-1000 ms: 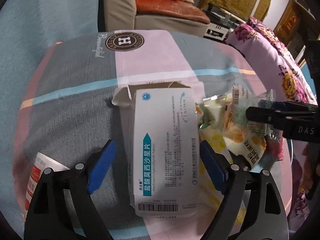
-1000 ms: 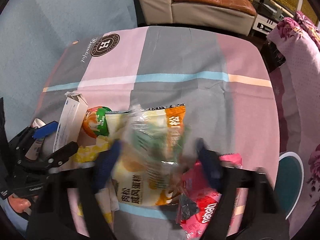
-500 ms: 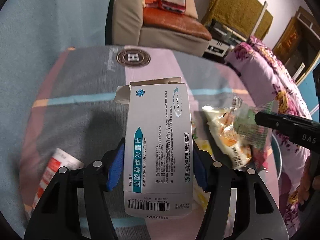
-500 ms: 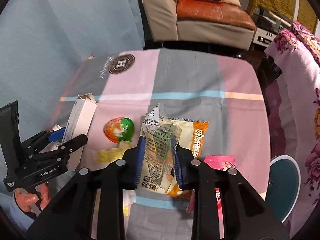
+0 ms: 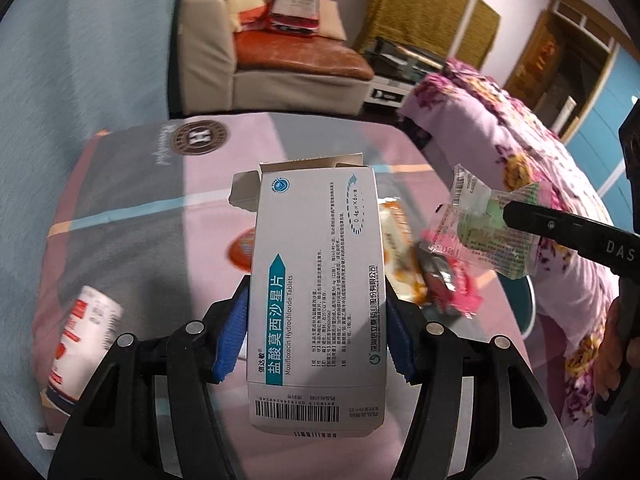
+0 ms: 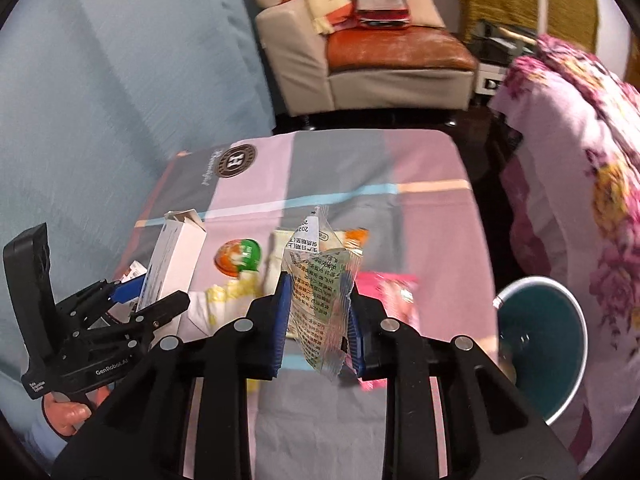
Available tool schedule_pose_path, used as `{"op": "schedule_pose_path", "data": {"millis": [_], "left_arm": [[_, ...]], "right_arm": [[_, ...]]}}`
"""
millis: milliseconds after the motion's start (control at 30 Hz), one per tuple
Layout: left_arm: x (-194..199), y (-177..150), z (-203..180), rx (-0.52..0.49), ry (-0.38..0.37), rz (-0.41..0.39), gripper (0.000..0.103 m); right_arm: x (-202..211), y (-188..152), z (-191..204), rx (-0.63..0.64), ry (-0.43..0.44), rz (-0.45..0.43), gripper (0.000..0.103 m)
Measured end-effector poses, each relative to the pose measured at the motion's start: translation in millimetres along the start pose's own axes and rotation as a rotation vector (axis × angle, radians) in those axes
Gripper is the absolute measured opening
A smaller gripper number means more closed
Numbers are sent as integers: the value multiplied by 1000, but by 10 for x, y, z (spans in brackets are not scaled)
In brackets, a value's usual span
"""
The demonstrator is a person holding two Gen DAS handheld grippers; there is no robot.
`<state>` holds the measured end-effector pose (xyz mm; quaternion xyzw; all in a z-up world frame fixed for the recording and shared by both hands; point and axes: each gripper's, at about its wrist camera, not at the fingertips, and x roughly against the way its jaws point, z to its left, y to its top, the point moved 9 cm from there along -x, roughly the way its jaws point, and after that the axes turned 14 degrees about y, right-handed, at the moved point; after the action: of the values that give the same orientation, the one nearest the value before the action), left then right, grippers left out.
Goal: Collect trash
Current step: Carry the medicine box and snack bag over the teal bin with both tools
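My left gripper (image 5: 316, 328) is shut on a white medicine box (image 5: 316, 280) with teal print and holds it above the table; its open flap points away. The box also shows in the right wrist view (image 6: 172, 264). My right gripper (image 6: 316, 320) is shut on a clear green-printed snack wrapper (image 6: 320, 292), lifted off the table; it also shows in the left wrist view (image 5: 480, 236). A teal trash bin (image 6: 540, 340) with a white rim stands at the table's right edge.
On the checked tablecloth (image 6: 340, 168) lie an orange-green jelly cup (image 6: 238, 256), a yellow snack bag (image 6: 276, 260), a pink wrapper (image 6: 392, 292) and a white-red bottle (image 5: 80, 336). A sofa (image 6: 380, 60) stands beyond; a floral-covered bed (image 6: 580, 160) is on the right.
Both grippers closed on their items and lifted them: the left raised the medicine box, the right raised the clear wrapper off the yellow bag. Both views pulled up and back.
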<state>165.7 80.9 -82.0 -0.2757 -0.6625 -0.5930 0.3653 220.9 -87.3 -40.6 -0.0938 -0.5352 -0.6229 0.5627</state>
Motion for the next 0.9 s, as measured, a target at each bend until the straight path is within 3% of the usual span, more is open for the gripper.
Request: {"op": "schedule_pose_path", "data": {"millis": [267,900], "left_arm": [[153,-2,-694,-107,-54,-24,61],[84,-208,-2265,-316,-149,35,61]], "right_arm": [[515,-181,-406,-72,-48,-87,24],[1345,-675,-1431,-210,-124,-226,24]]}}
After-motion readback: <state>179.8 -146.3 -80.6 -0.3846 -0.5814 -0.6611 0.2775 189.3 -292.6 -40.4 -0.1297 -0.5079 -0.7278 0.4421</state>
